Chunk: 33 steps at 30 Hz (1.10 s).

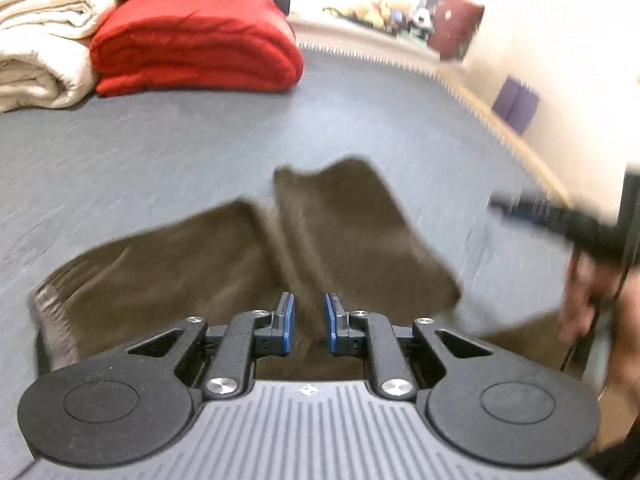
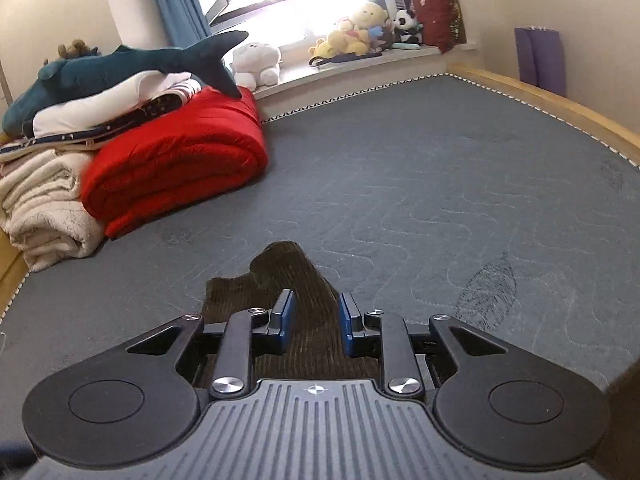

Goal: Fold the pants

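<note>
- Left gripper [image 1: 310, 320]: clenched on a raised ridge of the dark brown pants [image 1: 180, 272], blue pads close together with the cloth pinched between them.
- Pants: on the grey quilted mattress [image 1: 200, 140], near its front edge, bunched rather than flat; one broad part off to the left with a ribbed band at its far left end, another part pulled up and over to the right of the ridge.
- Right gripper [image 2: 316, 320]: pads a little wider apart than the left pair, ribbed brown cloth filling the gap and running on underneath; cannot tell whether pinched or only seen through the gap.
- In the left wrist view: same gripper as a blurred dark bar at the right edge, tip over bare mattress just beside the right part of the pants, with the person's hand [image 1: 580, 300] under it.
- Much motion blur in the left wrist view; sharp in the right wrist view.
- Far left of the mattress, well apart from the pants: folded red blanket [image 1: 192, 44], touching a folded cream blanket [image 1: 36, 40] on its left.
- On top of that pile: a blue plush shark [image 2: 100, 72].
- Along the window sill [image 2: 420, 56] behind the mattress: a row of soft toys [image 2: 360, 28].
</note>
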Tool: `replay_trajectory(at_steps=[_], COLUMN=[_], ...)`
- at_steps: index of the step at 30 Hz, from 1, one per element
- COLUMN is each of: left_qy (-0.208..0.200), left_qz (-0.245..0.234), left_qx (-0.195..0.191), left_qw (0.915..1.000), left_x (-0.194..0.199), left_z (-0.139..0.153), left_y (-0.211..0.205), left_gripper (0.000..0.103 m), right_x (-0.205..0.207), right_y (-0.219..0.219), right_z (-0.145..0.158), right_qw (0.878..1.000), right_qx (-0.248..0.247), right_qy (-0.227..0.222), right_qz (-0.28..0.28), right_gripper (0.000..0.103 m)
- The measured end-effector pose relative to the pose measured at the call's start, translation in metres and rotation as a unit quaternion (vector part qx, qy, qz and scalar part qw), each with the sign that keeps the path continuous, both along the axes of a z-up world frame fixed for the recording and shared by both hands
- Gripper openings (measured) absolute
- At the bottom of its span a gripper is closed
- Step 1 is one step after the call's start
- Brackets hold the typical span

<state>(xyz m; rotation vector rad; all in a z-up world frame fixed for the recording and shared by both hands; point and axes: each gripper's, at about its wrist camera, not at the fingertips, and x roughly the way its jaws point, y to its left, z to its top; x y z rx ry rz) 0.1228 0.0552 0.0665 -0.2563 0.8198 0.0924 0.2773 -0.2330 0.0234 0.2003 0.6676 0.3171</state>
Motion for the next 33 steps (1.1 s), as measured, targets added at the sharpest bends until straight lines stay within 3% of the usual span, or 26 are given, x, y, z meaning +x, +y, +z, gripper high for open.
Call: replay_trajectory(at_steps=[2, 4, 6, 9, 13, 17, 22, 25, 27, 33], left_qy=[-0.008, -0.014, 0.009, 0.059, 0.056, 0.070, 0.067, 0.065, 0.067, 0.070], left_qz=[0.004, -0.001, -0.005, -0.008, -0.015, -0.007, -0.003, -0.003, -0.001, 0.001], left_qx=[0.007, 0.037, 0.064, 0.006, 0.040, 0.002, 0.003, 0.012, 0.013, 0.015], left_qw=[0.9999, 0.9992, 0.9979, 0.9982, 0.9975, 0.9975, 0.9978, 0.9978, 0.9976, 0.9974], left_x=[0.025, 0.038, 0.047, 0.063, 0.075, 0.081, 0.083, 0.083, 0.082, 0.078], left_z=[-0.002, -0.014, -0.037, -0.062, -0.066, -0.069, -0.066, -0.064, -0.065, -0.065], left_y=[-0.002, -0.008, -0.014, -0.014, -0.016, -0.006, 0.006, 0.009, 0.012, 0.017], left_gripper=[0.017, 0.018, 0.018, 0.018, 0.021, 0.022, 0.025, 0.025, 0.025, 0.025], right_x=[0.005, 0.015, 0.020, 0.034, 0.059, 0.079, 0.088, 0.085, 0.083, 0.069], right_y=[0.004, 0.006, 0.011, 0.022, 0.027, 0.024, 0.041, 0.051, 0.053, 0.049], right_z=[-0.007, -0.014, -0.022, -0.040, -0.073, -0.103, -0.118, -0.118, -0.115, -0.102], right_qw=[1.000, 0.999, 0.999, 0.995, 0.989, 0.980, 0.974, 0.972, 0.974, 0.978], right_qx=[0.001, 0.011, 0.002, -0.037, -0.093, -0.110, -0.132, -0.158, -0.153, -0.158], right_qy=[0.014, 0.032, 0.051, 0.081, 0.114, 0.164, 0.181, 0.172, 0.165, 0.129], right_qz=[0.001, 0.005, 0.018, 0.038, 0.027, -0.004, 0.011, 0.027, 0.039, 0.050], right_gripper=[0.026, 0.026, 0.026, 0.031, 0.041, 0.045, 0.049, 0.040, 0.012, 0.008])
